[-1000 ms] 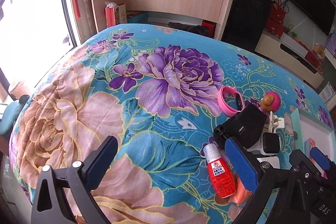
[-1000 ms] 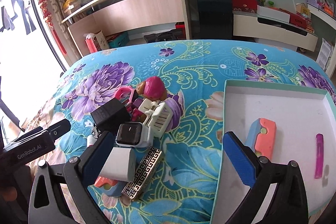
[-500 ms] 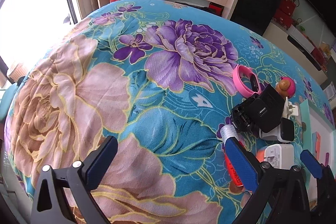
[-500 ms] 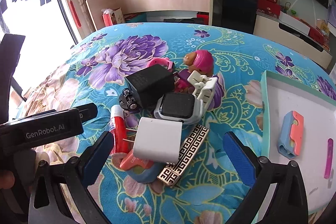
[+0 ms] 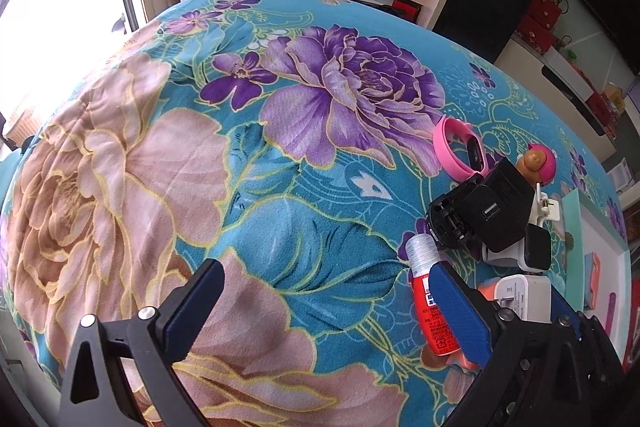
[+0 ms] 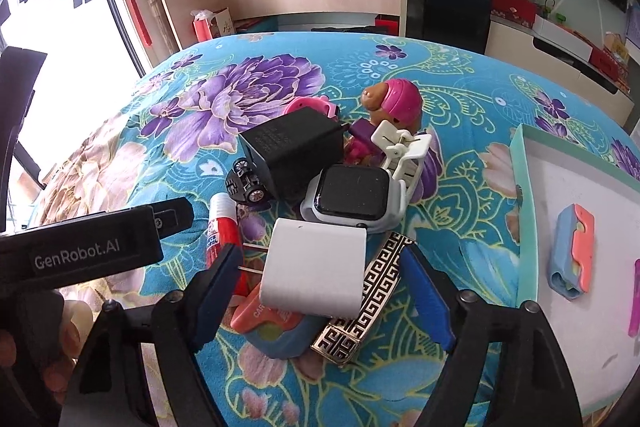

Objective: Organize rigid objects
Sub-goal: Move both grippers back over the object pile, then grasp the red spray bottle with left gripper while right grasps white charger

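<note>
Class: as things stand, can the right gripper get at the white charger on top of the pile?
Probably yes. The white charger lies on top, uncovered, between the right gripper's closing jaws, which do not yet press it. The patterned clip crowds one side.

We've shifted the right gripper (image 6: 320, 291) off the tray (image 6: 520, 187): a second ago its jaws sat over the tray's left edge at lower right of frame, now they straddle the white charger (image 6: 314, 269) at lower centre. Jaws were at their widest, now closing, pads not yet touching the charger. The tray has slid to the right edge of the right wrist view. In the left wrist view the shelf has climbed to the top edge, and the red bottle (image 5: 430, 297) is now partly hidden behind the right-hand blue pad.
</note>
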{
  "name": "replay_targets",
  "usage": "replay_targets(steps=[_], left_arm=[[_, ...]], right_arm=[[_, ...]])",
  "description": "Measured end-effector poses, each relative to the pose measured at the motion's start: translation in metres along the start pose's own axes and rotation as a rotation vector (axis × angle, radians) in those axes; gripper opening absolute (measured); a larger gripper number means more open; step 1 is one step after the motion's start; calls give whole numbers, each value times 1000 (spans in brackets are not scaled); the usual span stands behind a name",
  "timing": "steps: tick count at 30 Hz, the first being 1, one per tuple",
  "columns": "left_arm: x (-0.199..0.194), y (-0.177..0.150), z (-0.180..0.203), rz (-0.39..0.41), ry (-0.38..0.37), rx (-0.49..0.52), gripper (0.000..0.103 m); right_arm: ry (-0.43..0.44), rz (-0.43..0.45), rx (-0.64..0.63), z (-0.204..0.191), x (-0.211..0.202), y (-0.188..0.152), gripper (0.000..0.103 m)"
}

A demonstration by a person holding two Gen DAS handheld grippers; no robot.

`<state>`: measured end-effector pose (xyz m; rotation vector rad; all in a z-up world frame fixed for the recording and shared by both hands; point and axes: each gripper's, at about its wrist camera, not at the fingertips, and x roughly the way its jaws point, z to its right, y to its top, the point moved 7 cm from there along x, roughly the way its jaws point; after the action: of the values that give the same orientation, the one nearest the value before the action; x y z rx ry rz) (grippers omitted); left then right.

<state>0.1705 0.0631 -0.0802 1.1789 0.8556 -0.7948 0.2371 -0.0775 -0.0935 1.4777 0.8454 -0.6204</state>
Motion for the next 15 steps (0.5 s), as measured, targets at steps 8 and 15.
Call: replay_targets(steps=[8,15], left_arm=[[3,-3,19,-21,-42,47,103],[9,-7,27,-40,-34,77,103]], right_arm=[[39,2,26,5,-6,0,62],[11,-13,98,31,-9,-2,62]])
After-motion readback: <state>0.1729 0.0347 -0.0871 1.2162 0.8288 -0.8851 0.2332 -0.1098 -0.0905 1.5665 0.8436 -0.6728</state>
